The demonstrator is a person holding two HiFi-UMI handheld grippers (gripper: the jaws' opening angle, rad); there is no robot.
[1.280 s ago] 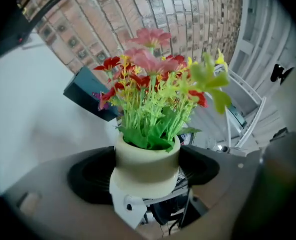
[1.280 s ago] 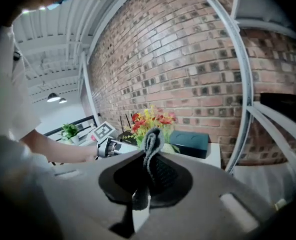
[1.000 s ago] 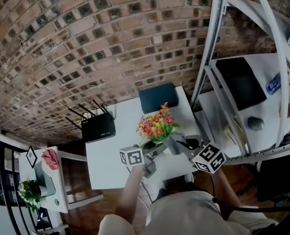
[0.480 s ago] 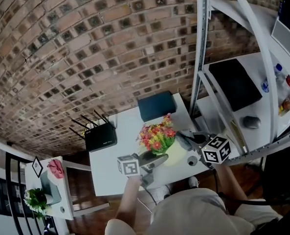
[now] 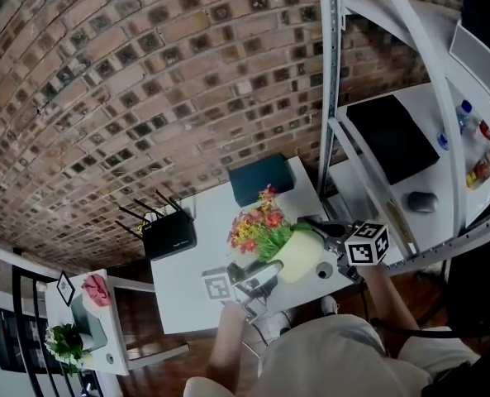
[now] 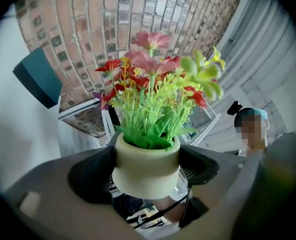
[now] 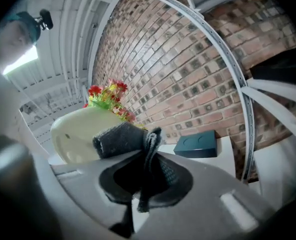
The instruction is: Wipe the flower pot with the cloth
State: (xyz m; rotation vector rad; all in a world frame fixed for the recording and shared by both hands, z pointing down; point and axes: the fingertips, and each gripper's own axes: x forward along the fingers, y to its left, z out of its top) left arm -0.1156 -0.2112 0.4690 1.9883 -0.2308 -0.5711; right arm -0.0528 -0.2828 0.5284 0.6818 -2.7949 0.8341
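Observation:
A cream flower pot (image 6: 147, 166) with red, pink and yellow artificial flowers (image 6: 155, 79) is held off the white table (image 5: 187, 296). My left gripper (image 6: 147, 170) is shut on it, one jaw on each side of the pot. In the head view the pot (image 5: 298, 255) is tilted, its flowers (image 5: 257, 226) leaning toward the brick wall. My right gripper (image 7: 143, 176) is shut on a dark grey cloth (image 7: 125, 139). The folded end of the cloth lies against the pot's side (image 7: 75, 131). In the head view the right gripper (image 5: 323, 230) is just right of the pot.
On the table stand a black router (image 5: 168, 236) and a dark teal box (image 5: 261, 179) by the brick wall. A metal shelf frame (image 5: 331, 98) rises to the right, with a desk holding a black pad (image 5: 391, 139) and a mouse (image 5: 422, 202). A small side shelf (image 5: 83, 321) stands far left.
The left gripper has raised the pot off the table and tipped it. The right gripper with the cloth has shifted up against the pot's side.

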